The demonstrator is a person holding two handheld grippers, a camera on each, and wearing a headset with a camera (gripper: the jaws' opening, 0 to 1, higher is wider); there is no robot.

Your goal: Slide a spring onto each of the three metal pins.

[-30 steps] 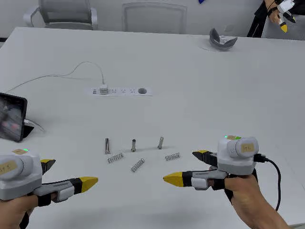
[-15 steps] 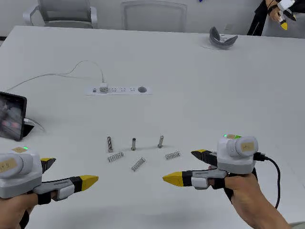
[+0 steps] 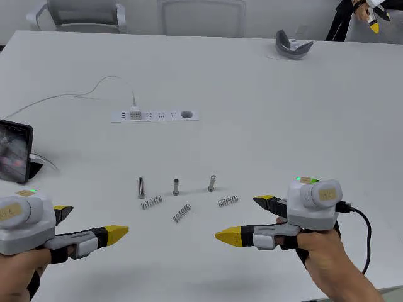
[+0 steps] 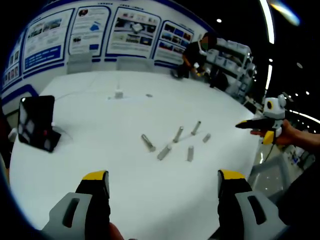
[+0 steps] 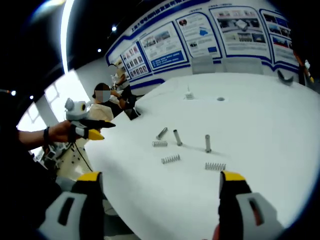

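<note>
Left gripper [image 3: 90, 223] is hovering low over the near left of the table [image 3: 283, 126], jaws spread wide, gripping nothing. Right gripper [image 3: 245, 219] is hovering over the near right, jaws likewise spread and empty, with a hand [image 3: 322, 250] wrapping its grip. The yellow tips of both are pointing inward toward each other, and the parts are sitting between them, a little farther out; both grippers are well apart from every part. The pins are forming a row: left pin [image 3: 141, 187], middle pin [image 3: 176, 186], right pin [image 3: 212, 183]. Middle and right are standing upright. Left is looking tilted in both gripper views; whether it is leaning or lying flat I cannot tell. All three are carrying no spring. The springs are lying flat on the table on the near side of the row: left spring [image 3: 152, 202] just beside the left pin's foot, middle spring [image 3: 182, 212] nearest the person and in front of the middle pin, right spring [image 3: 228, 201] near the right pin but apart from it. Farther back, a power strip [image 3: 154, 116] is lying mid-table, a tablet [image 3: 14, 152] is standing propped at the left edge, and a grey object [image 3: 293, 45] is sitting near the far side.
</note>
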